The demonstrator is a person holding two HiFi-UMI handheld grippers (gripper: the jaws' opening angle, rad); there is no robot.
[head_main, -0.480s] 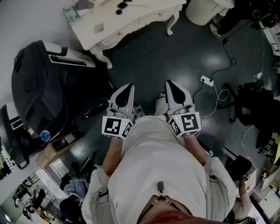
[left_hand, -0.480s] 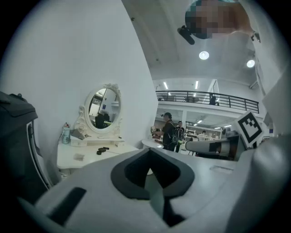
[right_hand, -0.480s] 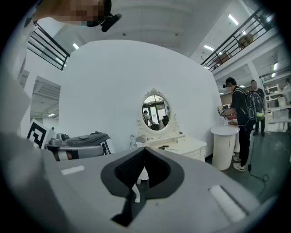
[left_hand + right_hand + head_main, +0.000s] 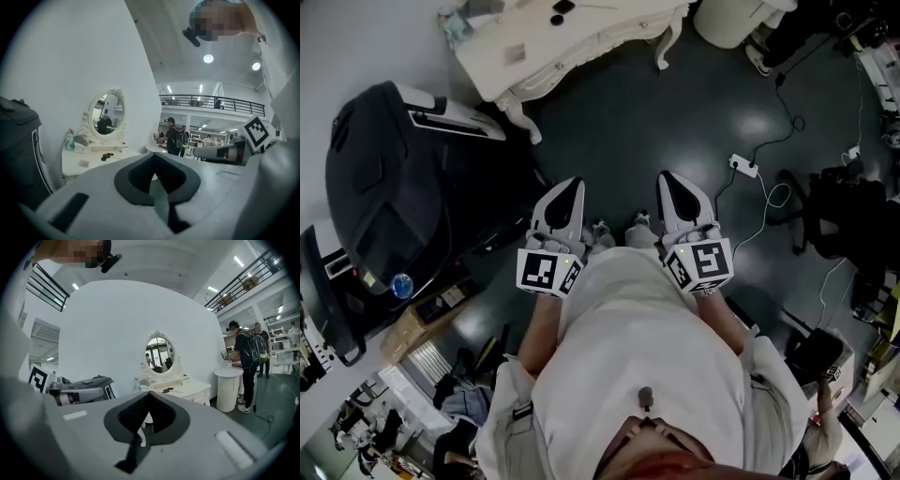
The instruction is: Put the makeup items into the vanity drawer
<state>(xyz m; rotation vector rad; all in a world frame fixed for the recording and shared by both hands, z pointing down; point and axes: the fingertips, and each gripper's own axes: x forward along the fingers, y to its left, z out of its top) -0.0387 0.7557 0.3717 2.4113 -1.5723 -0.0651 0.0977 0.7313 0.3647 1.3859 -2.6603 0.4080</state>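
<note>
Standing back on the dark floor (image 4: 694, 103), the person has both tools tucked in tight against the white top, just in front of the waist, side by side and a little apart. The left hand-held gripper (image 4: 573, 185) has its jaws pressed together at the tip, with nothing between them. The right hand-held gripper (image 4: 667, 177) matches it, tips meeting and empty as well. Both noses point nearly level, dipped just a touch, straight ahead toward the white vanity bench (image 4: 581, 47) against the wall. And there are the makeup items (image 4: 555, 19): a few small dark pieces lying on the bench top, toward its middle, below the oval mirror (image 4: 105, 119). They sit well apart from both hand-held grippers, with an open stretch of floor between. From the left tool's own view, the dark pieces lie ahead and off to its left; from the right tool's view they are almost dead ahead, just above where its jaws meet. A pale teal bottle (image 4: 69, 140) stands at the bench's far left end. To the person's left is a big black machine (image 4: 384, 187), close beside the bench. A white power strip (image 4: 742, 170) lies on the floor off to the right, its cable trailing away.
</note>
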